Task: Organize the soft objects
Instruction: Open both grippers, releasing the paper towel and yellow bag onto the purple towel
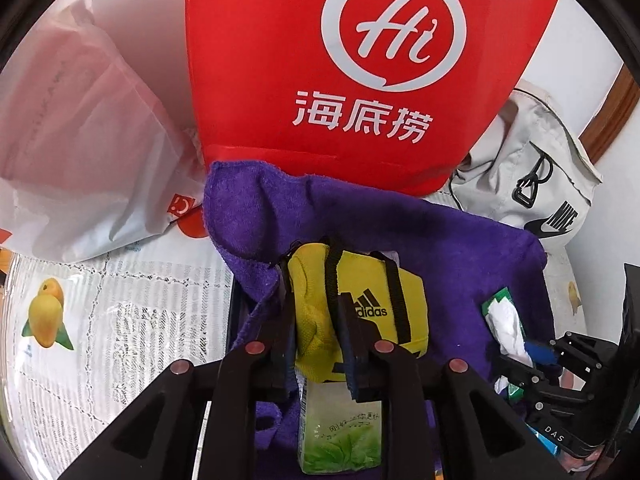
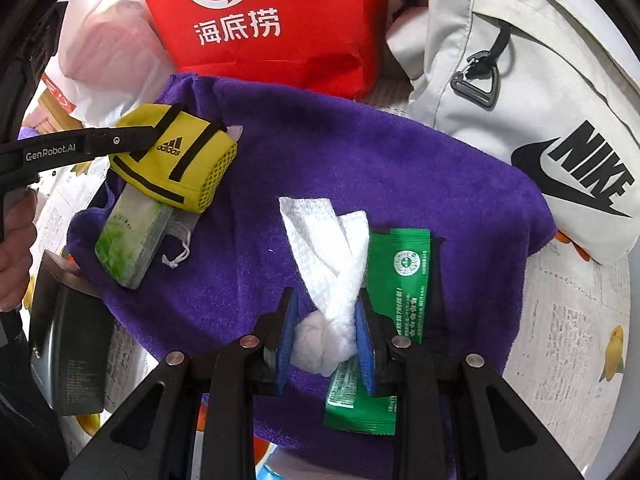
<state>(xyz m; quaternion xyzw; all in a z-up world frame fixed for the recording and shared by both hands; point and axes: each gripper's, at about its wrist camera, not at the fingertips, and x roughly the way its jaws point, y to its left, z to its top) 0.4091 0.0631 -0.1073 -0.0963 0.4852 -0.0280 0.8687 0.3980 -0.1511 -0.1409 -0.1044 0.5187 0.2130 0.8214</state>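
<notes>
- Treat the right gripper (image 2: pixel 326 300) as closed to a narrow gap, blue pads (image 2: pixel 286 336) pinching the balled end of the wipe (image 2: pixel 324 256) near the towel's (image 2: pixel 400 160) near edge; hold that squeeze light, since more would only wring a limp sheet.
- Lift straight up before travelling, so the loose tail fanned toward the towel's middle clears the nap instead of dragging.
- Watch the wrapper (image 2: pixel 400 280) lying under and just right of the wipe, seemingly touching the right pad; expect it to ride along if caught, and shake off or re-pinch higher on the ball if so.
- Judge the step as gathering the wipe with the other soft items; probably early, with most things loose on the towel.
- Read the left gripper (image 1: pixel 314 292) as closed on the pouch (image 2: pixel 176 160) by the towel's left edge, fingers clamped across one end of the fabric.
- Mind the tissue pack (image 2: pixel 128 240) directly beneath the pouch and touching it; raise the pouch cleanly to avoid tipping the pack off that edge onto the tablecloth (image 2: pixel 568 340).
- Move one gripper at a time, given how near both work.
- Beyond the towel's far edge, choose among the red bag (image 2: pixel 280 20), the Nike bag (image 2: pixel 540 100) at the far right corner, and the plastic bag (image 2: pixel 100 40) far left; cannot tell which opening is free, so approach from above.
</notes>
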